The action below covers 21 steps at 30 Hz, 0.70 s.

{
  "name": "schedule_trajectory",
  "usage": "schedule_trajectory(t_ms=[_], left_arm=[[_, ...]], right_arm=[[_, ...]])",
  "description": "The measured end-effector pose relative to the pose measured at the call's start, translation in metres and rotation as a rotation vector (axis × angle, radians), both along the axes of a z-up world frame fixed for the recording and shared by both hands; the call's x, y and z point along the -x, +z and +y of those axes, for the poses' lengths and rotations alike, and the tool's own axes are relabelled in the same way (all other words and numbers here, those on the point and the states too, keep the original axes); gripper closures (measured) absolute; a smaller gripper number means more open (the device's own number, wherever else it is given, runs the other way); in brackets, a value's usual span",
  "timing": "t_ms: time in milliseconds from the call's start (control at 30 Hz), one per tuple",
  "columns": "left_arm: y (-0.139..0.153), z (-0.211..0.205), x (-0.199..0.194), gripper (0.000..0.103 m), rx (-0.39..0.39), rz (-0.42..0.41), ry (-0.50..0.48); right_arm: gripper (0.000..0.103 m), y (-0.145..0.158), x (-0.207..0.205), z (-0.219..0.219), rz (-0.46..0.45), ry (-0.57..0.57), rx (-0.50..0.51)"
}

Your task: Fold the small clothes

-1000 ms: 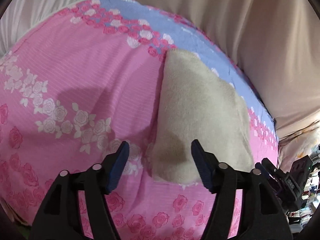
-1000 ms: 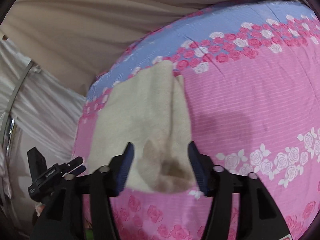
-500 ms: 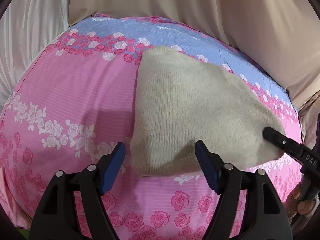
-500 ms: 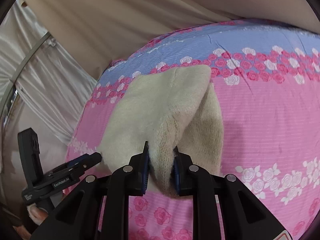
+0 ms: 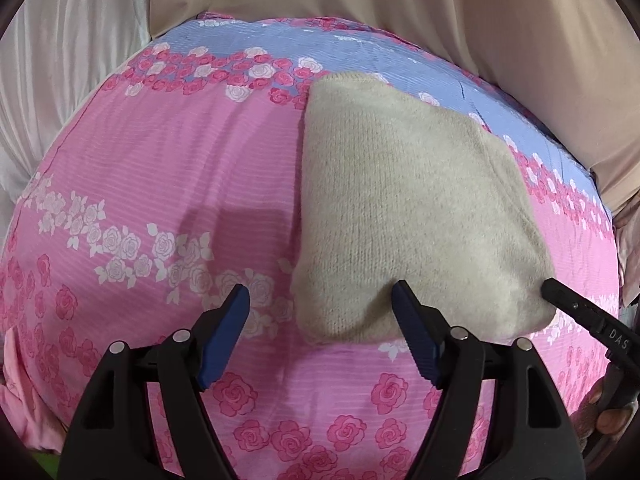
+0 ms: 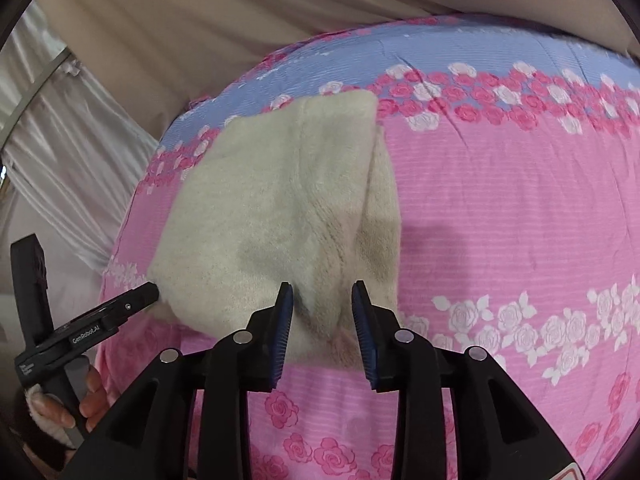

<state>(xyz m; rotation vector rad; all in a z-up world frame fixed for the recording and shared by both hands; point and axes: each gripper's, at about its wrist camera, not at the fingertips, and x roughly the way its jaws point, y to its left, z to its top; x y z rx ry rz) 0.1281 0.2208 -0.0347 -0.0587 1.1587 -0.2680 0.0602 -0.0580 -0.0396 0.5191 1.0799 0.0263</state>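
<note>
A cream knitted garment (image 5: 400, 208) lies folded on the pink rose-print bed sheet (image 5: 160, 180). My left gripper (image 5: 320, 296) hovers over the garment's near left corner, its jaws opening, and neither blue pad presses the cloth. In the right wrist view the same garment (image 6: 280, 208) shows a raised fold along its near edge. My right gripper (image 6: 322, 292) straddles that fold with its jaws opening and its pads clear of the knit. One finger of the other gripper touches the garment's side edge in each view.
The sheet (image 6: 500, 200) has a blue band along its far edge. Beige cloth (image 5: 400, 8) hangs behind the bed, with white drapes (image 5: 60, 60) at the left. A hand (image 6: 60, 412) holds the left gripper's handle at the lower left.
The right gripper was pinched on the garment's near fold half a second ago and has since let go, jaws spread. The left gripper has swung round, with its jaws a little wider.
</note>
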Motion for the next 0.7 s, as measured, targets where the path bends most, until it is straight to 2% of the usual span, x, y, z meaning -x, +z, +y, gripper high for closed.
schedule_trajectory(t_ms=[133, 233, 267, 300, 333, 367, 400, 433, 467, 533, 600, 667, 700], left_arm=[[0.000, 0.008, 0.010, 0.025, -0.020, -0.011, -0.053], [-0.007, 0.011, 0.029, 0.018, -0.055, -0.054, -0.174], [-0.012, 0.010, 0.034, 0.018, -0.090, -0.075, -0.203], [-0.016, 0.009, 0.036, 0.019, -0.114, -0.087, -0.217], [-0.021, 0.007, 0.036, 0.027, -0.117, -0.096, -0.235], [-0.025, 0.005, 0.033, 0.049, -0.091, -0.097, -0.243], [-0.028, 0.003, 0.029, 0.060, -0.073, -0.091, -0.239], [-0.032, 0.002, 0.020, 0.082, -0.048, -0.075, -0.220], [-0.035, 0.003, 0.010, 0.091, -0.012, -0.055, -0.190], [-0.031, 0.011, 0.000, 0.092, 0.042, -0.035, -0.124], [-0.023, 0.023, 0.001, 0.092, 0.066, -0.056, -0.079], [-0.029, 0.029, 0.004, 0.092, 0.031, -0.044, -0.065], [-0.036, 0.031, 0.004, 0.092, 0.027, -0.019, -0.058]], right_arm=[[0.048, -0.017, 0.014, -0.009, 0.023, -0.065, -0.167], [0.046, -0.029, 0.011, -0.008, 0.043, -0.070, -0.218], [0.064, -0.029, 0.006, -0.004, 0.045, -0.050, -0.217], [0.090, -0.027, 0.000, 0.000, 0.047, -0.032, -0.209], [0.090, -0.019, -0.006, 0.004, 0.033, -0.015, -0.219], [0.090, -0.008, -0.012, 0.008, 0.001, 0.001, -0.233], [0.091, 0.012, -0.020, 0.014, -0.053, 0.023, -0.240], [0.091, 0.029, -0.026, 0.018, -0.092, 0.038, -0.241], [0.091, 0.047, -0.032, 0.022, -0.133, 0.050, -0.243], [0.091, 0.083, -0.041, 0.028, -0.208, 0.081, -0.241], [0.092, 0.100, -0.043, 0.030, -0.238, 0.107, -0.221], [0.092, 0.088, -0.038, 0.029, -0.209, 0.116, -0.177], [0.092, 0.068, -0.034, 0.026, -0.162, 0.101, -0.149]])
